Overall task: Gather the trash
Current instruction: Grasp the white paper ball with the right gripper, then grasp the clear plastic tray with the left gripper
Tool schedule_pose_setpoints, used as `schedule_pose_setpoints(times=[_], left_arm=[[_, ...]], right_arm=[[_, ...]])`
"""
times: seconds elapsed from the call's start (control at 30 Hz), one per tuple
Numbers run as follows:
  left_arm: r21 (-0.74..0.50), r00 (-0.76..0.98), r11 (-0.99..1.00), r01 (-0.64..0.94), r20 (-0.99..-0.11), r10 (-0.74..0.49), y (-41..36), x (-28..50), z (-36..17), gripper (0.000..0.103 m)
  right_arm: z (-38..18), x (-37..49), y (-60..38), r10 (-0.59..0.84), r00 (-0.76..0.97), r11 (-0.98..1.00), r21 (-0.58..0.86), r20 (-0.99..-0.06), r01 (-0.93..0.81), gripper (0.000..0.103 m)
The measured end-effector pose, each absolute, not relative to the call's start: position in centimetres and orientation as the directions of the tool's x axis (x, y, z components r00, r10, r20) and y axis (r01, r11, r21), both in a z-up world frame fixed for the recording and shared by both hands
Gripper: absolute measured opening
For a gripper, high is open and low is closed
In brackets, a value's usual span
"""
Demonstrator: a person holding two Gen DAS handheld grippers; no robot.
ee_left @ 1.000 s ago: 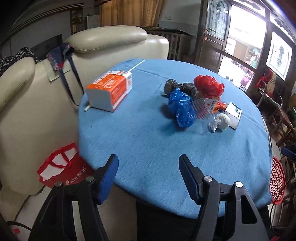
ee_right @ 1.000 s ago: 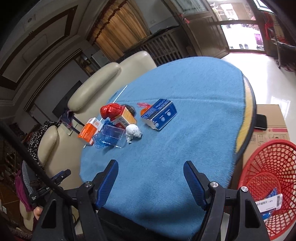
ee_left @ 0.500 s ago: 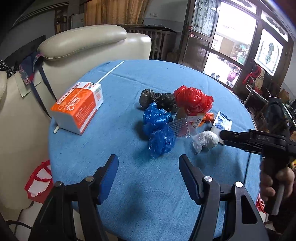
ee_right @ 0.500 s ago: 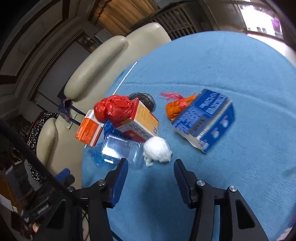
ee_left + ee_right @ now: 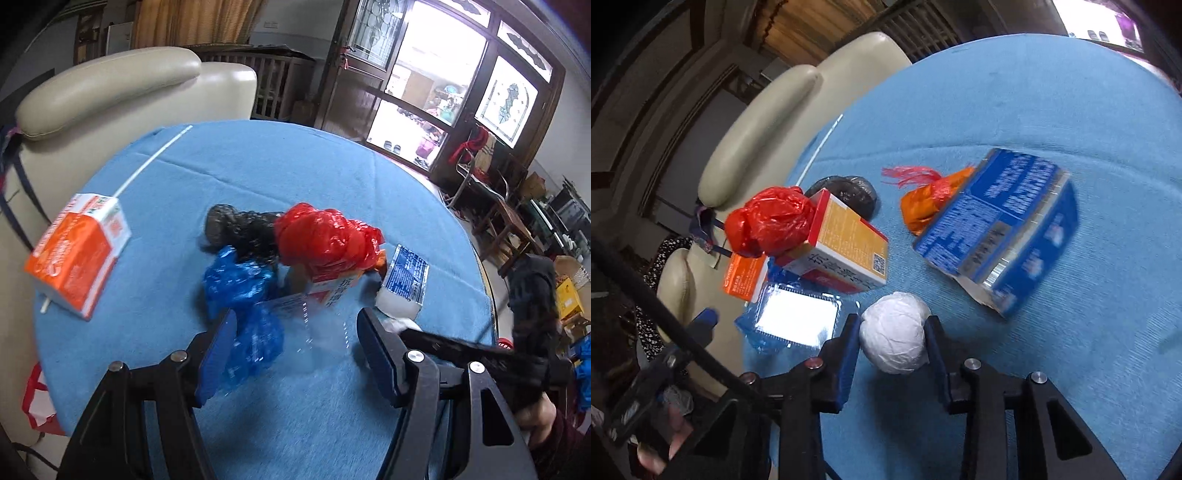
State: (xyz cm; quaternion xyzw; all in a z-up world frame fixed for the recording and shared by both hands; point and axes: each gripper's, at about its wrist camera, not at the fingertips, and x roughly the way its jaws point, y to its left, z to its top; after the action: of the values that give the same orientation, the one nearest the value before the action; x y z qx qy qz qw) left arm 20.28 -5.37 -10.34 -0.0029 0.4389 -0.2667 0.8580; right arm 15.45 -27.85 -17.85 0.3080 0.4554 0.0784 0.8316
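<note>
Trash lies clustered on the round blue table (image 5: 295, 173). My right gripper (image 5: 891, 334) has its jaws around a white crumpled paper ball (image 5: 894, 341), pads touching both sides. My left gripper (image 5: 295, 343) is open, its jaws either side of a clear plastic tray (image 5: 314, 332) and a blue plastic bag (image 5: 243, 295). A red plastic bag (image 5: 325, 236) sits on an orange-white box (image 5: 846, 243); a black bag (image 5: 240, 229), a blue box (image 5: 1001, 229) and an orange bag (image 5: 927, 206) lie around them.
An orange carton (image 5: 77, 254) and a white straw (image 5: 151, 158) lie at the table's left. Cream armchairs (image 5: 110, 92) stand behind the table. A red paper bag (image 5: 33, 402) hangs below the table's left edge.
Both grippers have moved in over the trash pile. The right gripper's jaws have narrowed around the white paper ball. The left gripper now straddles the clear tray and blue bag.
</note>
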Motion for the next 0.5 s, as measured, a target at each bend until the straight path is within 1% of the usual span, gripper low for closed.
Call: schedule_pose_setpoints(times=[0.07, 0.13, 0.2, 0.23, 0.3, 0.33, 0.37, 0.43, 0.47, 0.5], left_arm=[[-0.232, 0.475, 0.856, 0.462, -0.75, -0.46, -6.2, 20.8, -10.8, 0.066], [-0.214, 0.491, 0.86, 0.463, -0.746, -0.449, -6.9, 21.2, -11.1, 0.059], [-0.217, 0.472, 0.853, 0.474, -0.755, -0.455, -7.5, 21.4, -11.6, 0.039], [-0.216, 0.454, 0.848, 0.484, -0.767, -0.454, -7.9, 21.4, -12.0, 0.036], [-0.156, 0.485, 0.859, 0.488, -0.769, -0.416, -8.0, 20.8, -12.3, 0.035], [-0.146, 0.491, 0.859, 0.491, -0.768, -0.412, -7.9, 20.4, -12.4, 0.034], [-0.151, 0.495, 0.861, 0.485, -0.765, -0.413, -7.5, 19.9, -12.3, 0.03], [-0.178, 0.493, 0.854, 0.488, -0.752, -0.438, -6.8, 18.9, -11.8, 0.026], [-0.197, 0.477, 0.84, 0.505, -0.748, -0.462, -6.6, 18.2, -11.6, 0.024], [-0.185, 0.483, 0.837, 0.514, -0.744, -0.461, -6.6, 17.4, -11.5, 0.024]], right_arm=[[-17.7, 14.1, -28.7, 0.413, 0.58, 0.788, 0.594, -0.702, 0.158, 0.038], [-17.7, 12.5, -29.4, 0.408, 0.587, 0.785, 0.597, -0.699, 0.165, 0.038], [-17.8, 11.0, -29.9, 0.403, 0.592, 0.783, 0.598, -0.698, 0.172, 0.038], [-17.9, 10.5, -30.0, 0.405, 0.592, 0.779, 0.602, -0.697, 0.176, 0.038], [-18.1, 10.0, -29.8, 0.407, 0.592, 0.775, 0.606, -0.696, 0.179, 0.038], [-18.2, 9.7, -29.8, 0.407, 0.592, 0.775, 0.606, -0.695, 0.179, 0.038], [-18.1, 9.1, -29.8, 0.409, 0.592, 0.776, 0.606, -0.694, 0.175, 0.038], [-18.1, 8.8, -29.6, 0.41, 0.592, 0.779, 0.604, -0.694, 0.168, 0.038], [-18.1, 8.7, -29.2, 0.412, 0.592, 0.781, 0.603, -0.693, 0.163, 0.038], [-18.1, 8.6, -29.2, 0.412, 0.594, 0.782, 0.602, -0.692, 0.159, 0.038]])
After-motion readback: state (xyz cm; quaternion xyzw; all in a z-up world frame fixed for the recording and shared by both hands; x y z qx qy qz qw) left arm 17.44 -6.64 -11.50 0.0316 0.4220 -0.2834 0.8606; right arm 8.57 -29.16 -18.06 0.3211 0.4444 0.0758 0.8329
